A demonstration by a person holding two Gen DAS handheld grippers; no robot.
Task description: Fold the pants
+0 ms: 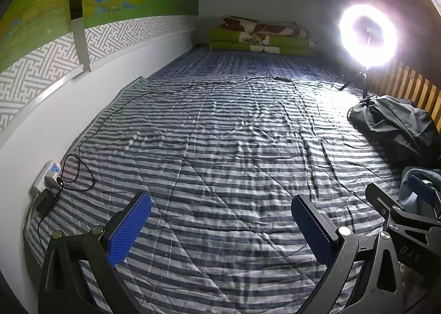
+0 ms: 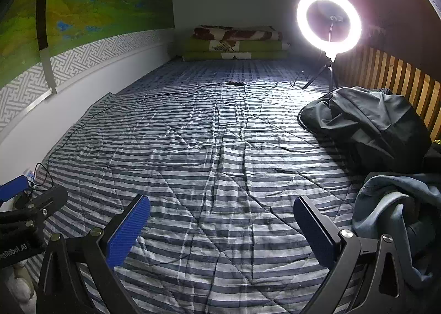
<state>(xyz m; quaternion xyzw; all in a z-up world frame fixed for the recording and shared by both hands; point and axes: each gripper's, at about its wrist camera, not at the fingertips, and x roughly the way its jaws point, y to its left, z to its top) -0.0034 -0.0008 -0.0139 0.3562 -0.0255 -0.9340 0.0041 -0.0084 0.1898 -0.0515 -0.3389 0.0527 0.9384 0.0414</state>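
Both claws hang spread and empty over the striped quilt (image 2: 220, 162). The right claw (image 2: 220, 231) has a crumpled blue-grey garment (image 2: 397, 212), probably the pants, bunched just beside its right finger; its long axis cannot be read from the heap. The left claw (image 1: 220, 231) sits farther off, with the right claw between it and the garment. A dark bundle (image 2: 366, 126) lies beyond, near the ring light (image 2: 329, 22). The right hand looks best placed to reach first.
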